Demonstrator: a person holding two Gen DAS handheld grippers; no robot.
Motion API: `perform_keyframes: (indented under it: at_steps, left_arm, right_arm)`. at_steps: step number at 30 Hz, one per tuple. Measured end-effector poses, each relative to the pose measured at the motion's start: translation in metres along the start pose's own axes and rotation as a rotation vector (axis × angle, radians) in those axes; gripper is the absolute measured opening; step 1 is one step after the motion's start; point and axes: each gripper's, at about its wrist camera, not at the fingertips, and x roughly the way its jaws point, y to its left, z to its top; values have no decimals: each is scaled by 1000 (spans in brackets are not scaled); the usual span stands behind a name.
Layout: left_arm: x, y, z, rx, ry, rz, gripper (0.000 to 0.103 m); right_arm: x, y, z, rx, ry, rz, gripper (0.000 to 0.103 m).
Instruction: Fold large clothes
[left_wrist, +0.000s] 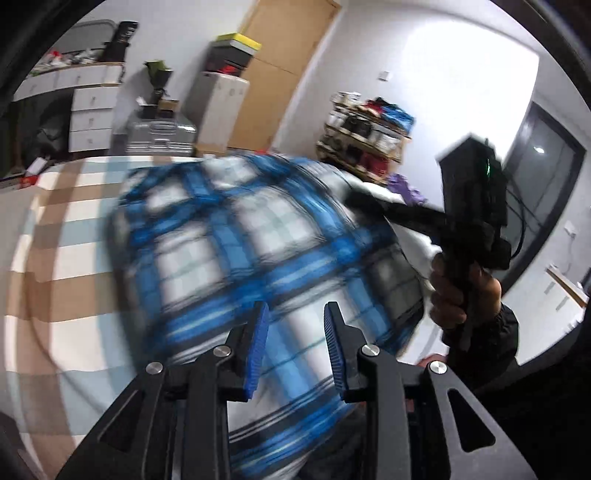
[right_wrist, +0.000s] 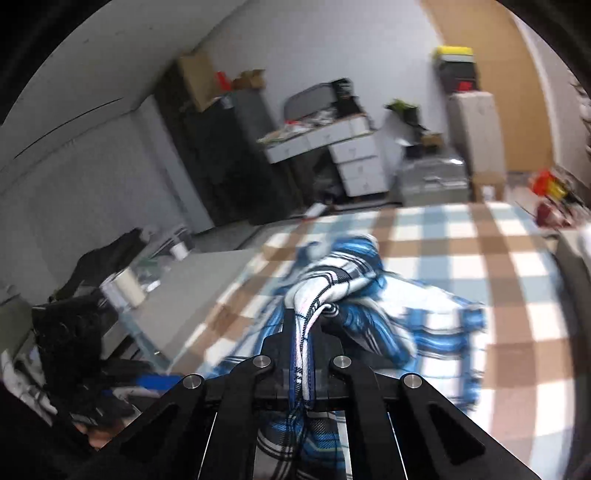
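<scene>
A blue, white and black plaid shirt (left_wrist: 258, 236) lies bunched on a bed with a brown, white and pale blue checked cover (left_wrist: 62, 266). My left gripper (left_wrist: 295, 314) is open just above the shirt, its blue pads apart and empty. My right gripper (right_wrist: 304, 321) is shut on a bunched edge of the plaid shirt (right_wrist: 332, 280), which hangs from the fingers over the checked cover (right_wrist: 509, 258). In the left wrist view the right gripper (left_wrist: 354, 197) comes in from the right, held by a hand (left_wrist: 458, 291). The shirt is motion-blurred.
Beyond the bed stand white drawers (left_wrist: 92, 118), a silver suitcase (left_wrist: 160, 134), a wooden door (left_wrist: 280, 70) and a cluttered wooden rack (left_wrist: 364, 136). A grey side table (right_wrist: 177, 295) with a tape roll (right_wrist: 127, 286) is left of the bed.
</scene>
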Motion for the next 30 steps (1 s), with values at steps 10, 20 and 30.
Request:
perform_keyframes:
  at_steps: [10, 20, 30]
  left_arm:
    - [28, 8, -6, -46, 111, 34, 25]
    - [66, -36, -39, 183, 327, 32, 25]
    - [54, -40, -50, 174, 316, 5, 32]
  right_arm:
    - [47, -84, -53, 273, 293, -19, 34]
    - [128, -130, -7, 487, 341, 121, 53]
    - [112, -59, 35, 192, 110, 65, 14]
